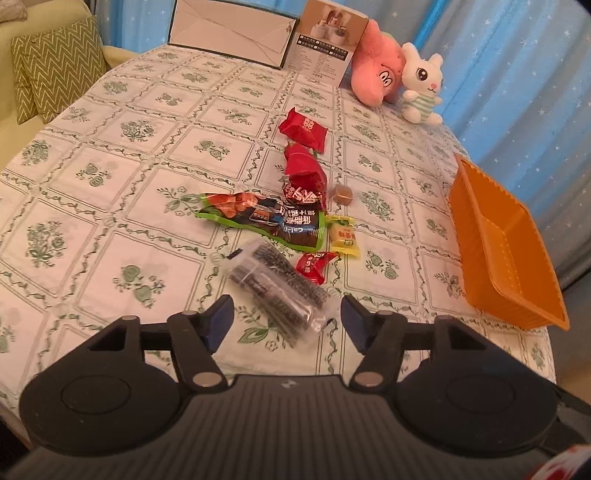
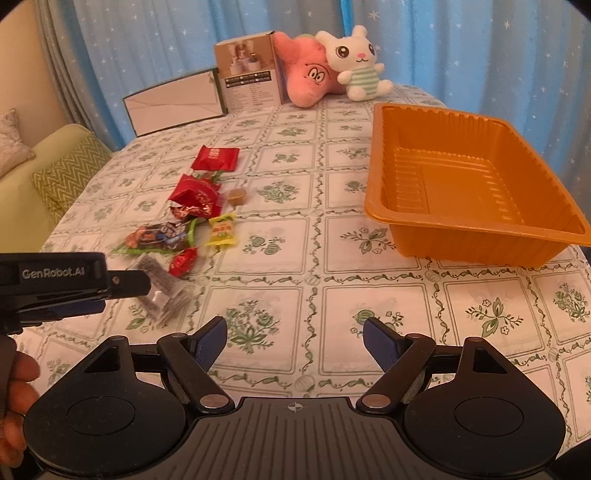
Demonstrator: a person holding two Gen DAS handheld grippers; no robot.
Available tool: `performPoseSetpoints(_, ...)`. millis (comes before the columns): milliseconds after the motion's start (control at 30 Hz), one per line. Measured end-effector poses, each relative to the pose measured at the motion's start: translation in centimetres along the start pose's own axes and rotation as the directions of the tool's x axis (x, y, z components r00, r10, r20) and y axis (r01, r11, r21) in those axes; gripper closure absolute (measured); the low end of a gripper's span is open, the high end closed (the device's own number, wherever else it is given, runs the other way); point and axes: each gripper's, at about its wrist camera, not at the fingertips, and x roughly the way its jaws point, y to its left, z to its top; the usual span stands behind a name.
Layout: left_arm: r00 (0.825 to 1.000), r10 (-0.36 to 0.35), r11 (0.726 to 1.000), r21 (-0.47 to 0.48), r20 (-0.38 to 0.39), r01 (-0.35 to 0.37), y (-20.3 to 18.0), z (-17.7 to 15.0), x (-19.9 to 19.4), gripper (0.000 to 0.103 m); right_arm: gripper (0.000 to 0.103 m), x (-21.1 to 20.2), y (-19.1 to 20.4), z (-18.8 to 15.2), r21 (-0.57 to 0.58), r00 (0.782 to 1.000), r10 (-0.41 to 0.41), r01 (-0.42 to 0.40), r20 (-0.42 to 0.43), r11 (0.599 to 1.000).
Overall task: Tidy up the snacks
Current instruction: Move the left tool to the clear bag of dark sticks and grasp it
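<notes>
Several snacks lie in a loose row on the patterned tablecloth (image 1: 110,192). Nearest is a clear black-speckled packet (image 1: 280,291), also in the right wrist view (image 2: 162,291). Beyond it lie a small red candy (image 1: 314,266), a yellow candy (image 1: 343,236), a green and brown packet (image 1: 266,218), red packets (image 1: 304,173) (image 1: 303,129) and a round brown sweet (image 1: 342,194). An empty orange tray (image 2: 461,184) stands at the right. My left gripper (image 1: 287,319) is open just above the clear packet, its jaws either side of it. My right gripper (image 2: 294,339) is open and empty over bare cloth.
At the table's far edge stand a white box (image 1: 232,33), a printed carton (image 1: 328,40), a pink plush (image 1: 376,70) and a white bunny plush (image 1: 421,88). A green sofa with a zigzag cushion (image 1: 55,66) is at the left. Blue curtains hang behind.
</notes>
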Motion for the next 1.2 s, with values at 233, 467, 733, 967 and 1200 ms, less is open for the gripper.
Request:
performPoseSetpoints(233,0.998,0.065,0.997,-0.052,-0.009,-0.066,-0.8,0.4,3.1,0.037,0.022,1.4,-1.1,0.3,0.026,1.0,-0.011,0.011,-0.005,1.0)
performPoseSetpoints(467,0.995,0.102,0.994,0.026,-0.003,-0.102,-0.7,0.4,3.3,0.038,0.022,2.0,-1.5,0.1,0.023,1.0,-0.018,0.018,-0.016,1.0)
performPoseSetpoints(733,0.991,0.131,0.973,0.191,-0.007,-0.127,1.6,0.3,2.6,0.047,0.022,2.2,-0.3,0.4,-0.002,1.0,0.003,-0.003,-0.005,1.0)
performPoseSetpoints(967,0.997,0.073,0.881,0.468,0.009,-0.069,0.8,0.4,3.3,0.052,0.022,2.5,0.9,0.6,-0.031,1.0,0.012,-0.012,-0.002,0.999)
performPoseSetpoints(1200,1.0,0.014,0.875,0.484,0.001,-0.013,1.4,0.7,3.2,0.069,0.022,3.5,2.5,1.0,-0.066,0.999,0.048,-0.047,0.003,0.997)
